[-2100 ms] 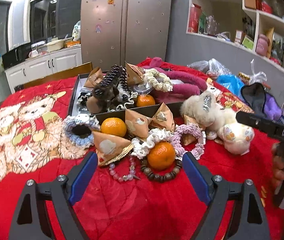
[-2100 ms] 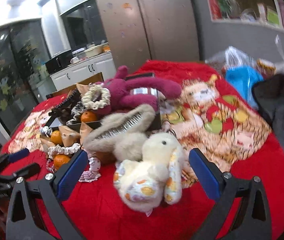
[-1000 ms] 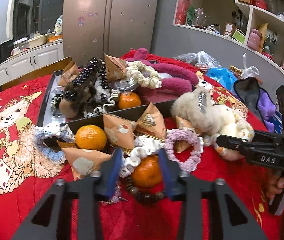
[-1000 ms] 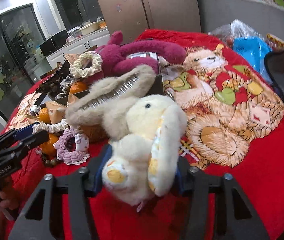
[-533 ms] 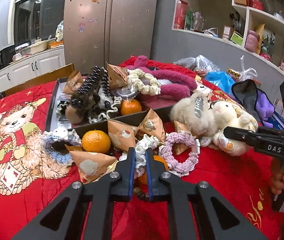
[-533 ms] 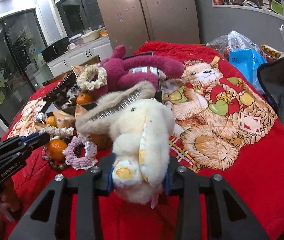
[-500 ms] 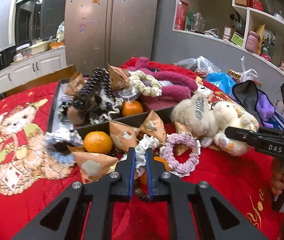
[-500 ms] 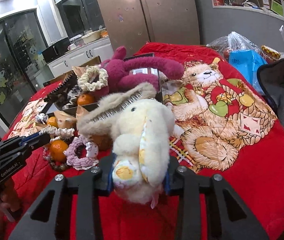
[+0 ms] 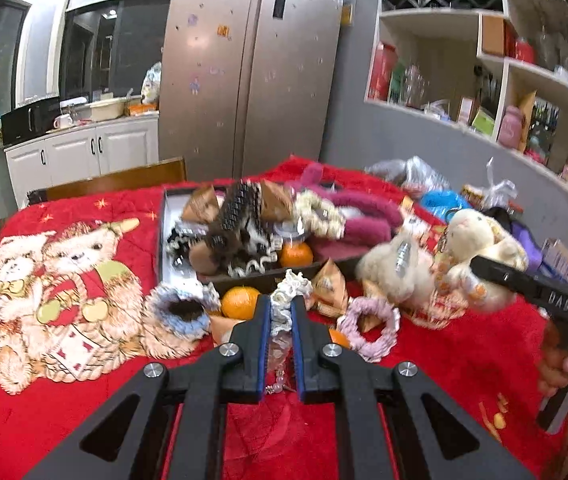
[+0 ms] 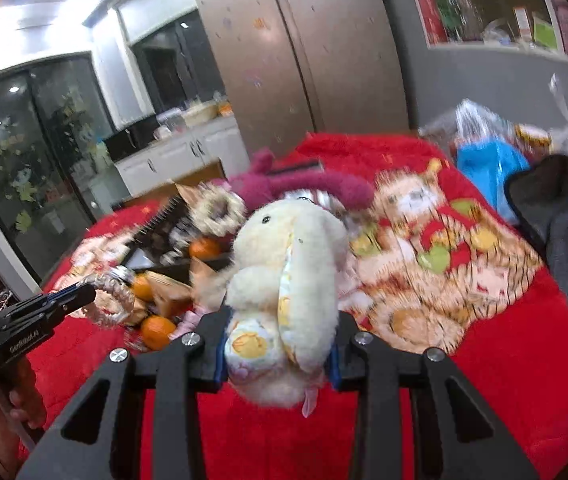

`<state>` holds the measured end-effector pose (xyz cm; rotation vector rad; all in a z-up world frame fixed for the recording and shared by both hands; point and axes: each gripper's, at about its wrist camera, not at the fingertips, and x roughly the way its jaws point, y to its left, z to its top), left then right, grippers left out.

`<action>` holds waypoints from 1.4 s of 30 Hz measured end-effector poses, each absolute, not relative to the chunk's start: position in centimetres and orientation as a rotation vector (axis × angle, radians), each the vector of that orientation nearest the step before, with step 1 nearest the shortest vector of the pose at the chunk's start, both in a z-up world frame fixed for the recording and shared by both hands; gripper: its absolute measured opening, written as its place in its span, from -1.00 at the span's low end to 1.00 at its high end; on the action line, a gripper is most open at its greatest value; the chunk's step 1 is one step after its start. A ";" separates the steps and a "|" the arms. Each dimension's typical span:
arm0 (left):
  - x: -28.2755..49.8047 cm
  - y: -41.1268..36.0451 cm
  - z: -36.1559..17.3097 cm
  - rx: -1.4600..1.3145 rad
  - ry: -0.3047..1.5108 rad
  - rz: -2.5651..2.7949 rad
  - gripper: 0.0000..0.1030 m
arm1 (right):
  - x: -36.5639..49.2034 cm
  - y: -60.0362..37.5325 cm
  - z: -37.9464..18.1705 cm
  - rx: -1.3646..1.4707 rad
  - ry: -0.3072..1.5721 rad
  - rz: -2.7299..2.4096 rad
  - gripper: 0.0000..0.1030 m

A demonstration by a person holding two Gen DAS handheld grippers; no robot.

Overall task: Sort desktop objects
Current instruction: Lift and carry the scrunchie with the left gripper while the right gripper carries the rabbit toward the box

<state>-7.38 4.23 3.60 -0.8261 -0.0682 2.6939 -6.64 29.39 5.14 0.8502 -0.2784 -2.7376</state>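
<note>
Your left gripper (image 9: 281, 312) is clamped tight on the frilly white fabric scrunchie (image 9: 284, 304), which stands up between the blue pads at the lower centre of the left wrist view, just in front of a loose orange mandarin (image 9: 240, 302). Your right gripper (image 10: 278, 350) is pinched around the lower body of the cream plush rabbit with orange-print feet (image 10: 284, 276); the toy's long axis runs upright from the pads, head toward the top of the frame. What the next move turns on is the black rectangular sorting tray (image 9: 163, 240): from your left gripper it lies straight ahead and slightly up-frame, its near wall just beyond the scrunchie, so this hand looks the nearer of the two. From your right gripper the tray sits to the left of centre, partly hidden behind the rabbit, with the magenta plush toy (image 10: 304, 188) draped across its far side. Each hand would likely carry forward toward that tray, the right one also swinging left. Which compartment suits each item cannot be told, as the tray is already heaped.
</note>
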 end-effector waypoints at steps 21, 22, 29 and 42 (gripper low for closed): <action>-6.4 3.1 4.7 -0.789 -0.092 2.739 -0.81 | -4.7 22.1 4.0 0.802 -0.184 -2.577 -0.29; -6.3 3.1 4.6 -0.788 -0.091 2.742 -0.81 | -4.7 22.2 4.0 0.799 -0.191 -2.582 -0.29; -6.7 2.8 4.2 -0.808 -0.088 2.758 -0.81 | -4.7 21.8 3.8 0.804 -0.170 -2.576 -0.29; -6.7 2.5 5.5 -0.819 -0.081 2.798 -0.81 | -4.9 20.7 3.6 0.805 -0.206 -2.545 -0.29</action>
